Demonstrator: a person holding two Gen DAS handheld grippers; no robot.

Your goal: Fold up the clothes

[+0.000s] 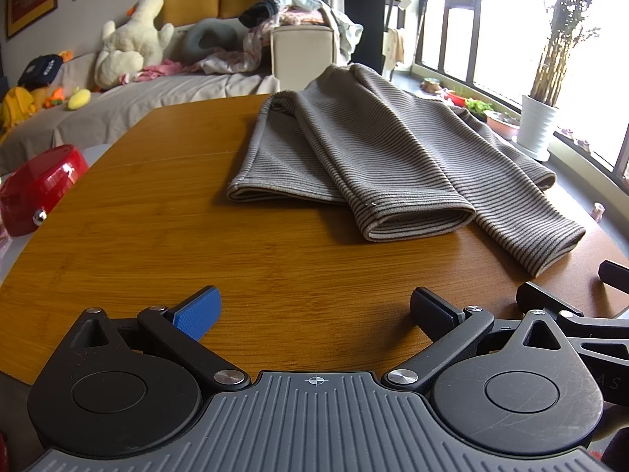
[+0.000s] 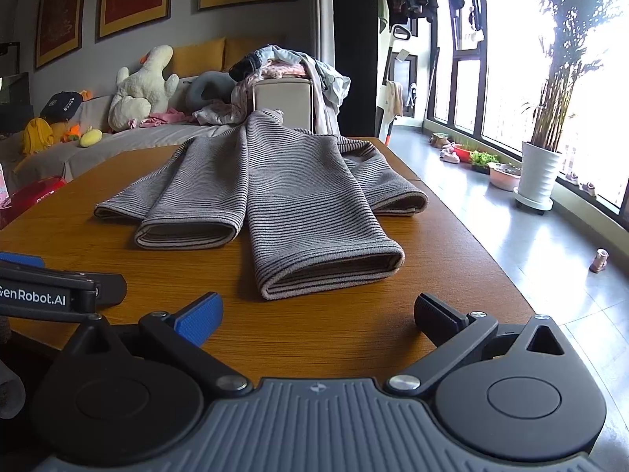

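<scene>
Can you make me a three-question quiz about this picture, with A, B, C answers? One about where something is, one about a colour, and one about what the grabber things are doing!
1. Where does the striped sweater lie?
A. On the wooden table
B. On the floor
C. On the sofa

2. What colour is the big plush duck on the sofa?
A. Blue
B. Cream white
C. Black

3. What is the right gripper doing?
A. Squeezing the sweater
B. Holding a toy
C. Open, holding nothing

Answers:
1. A, the sweater is spread on the table top, sleeves pointing toward the cameras.
2. B, its body is cream white with an orange beak.
3. C, its two fingers stand wide apart over bare wood, short of the nearest sleeve cuff. The left gripper is open the same way.
</scene>
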